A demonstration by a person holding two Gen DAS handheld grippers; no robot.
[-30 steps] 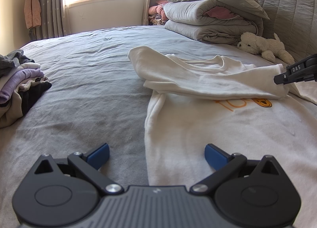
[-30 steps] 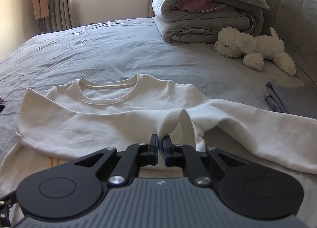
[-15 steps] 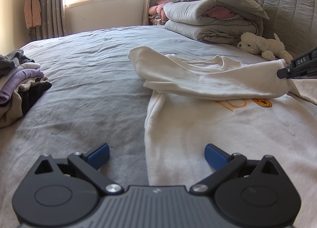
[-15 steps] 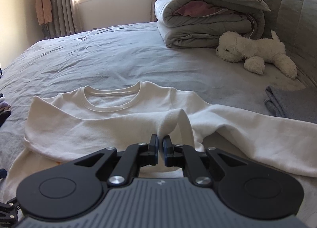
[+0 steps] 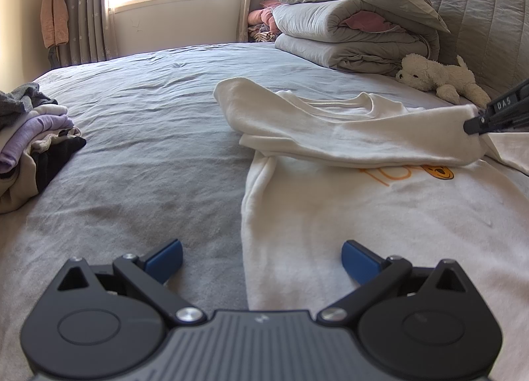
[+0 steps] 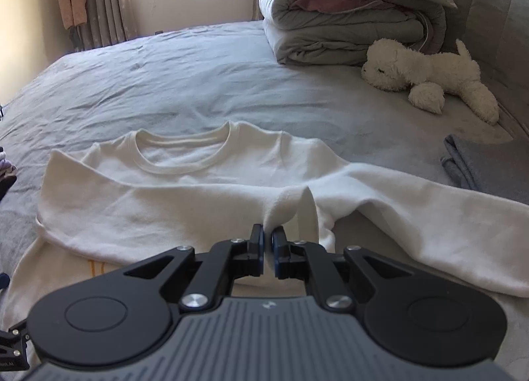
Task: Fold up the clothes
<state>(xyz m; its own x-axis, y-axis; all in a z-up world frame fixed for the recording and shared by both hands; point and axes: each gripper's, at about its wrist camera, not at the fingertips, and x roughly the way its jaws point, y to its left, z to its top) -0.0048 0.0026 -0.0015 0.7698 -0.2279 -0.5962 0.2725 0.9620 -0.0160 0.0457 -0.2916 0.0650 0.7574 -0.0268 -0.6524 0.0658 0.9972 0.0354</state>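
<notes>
While the right hand-held gripper (image 6: pixel 268 238) clamps the sweatshirt (image 6: pixel 185 195), a plush dog (image 6: pixel 426 75) lies beyond.

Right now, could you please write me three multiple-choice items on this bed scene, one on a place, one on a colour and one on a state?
1. Where does the plush dog lie?
A. on the pile of clothes
B. on the bed beside the folded quilts
C. on the sweatshirt

2. What colour is the print on the white sweatshirt?
A. orange
B. green
C. blue

3. How do the grippers stand?
A. both open
B. left shut on the sleeve, right open
C. left open, right shut on the sleeve

Answers:
1 B: the dog rests on the bed sheet next to the folded quilts.
2 A: orange marks show below the folded-over sleeve.
3 C: the left gripper has its jaws wide apart and holds nothing; the right gripper pinches the sleeve's cuff.
</notes>
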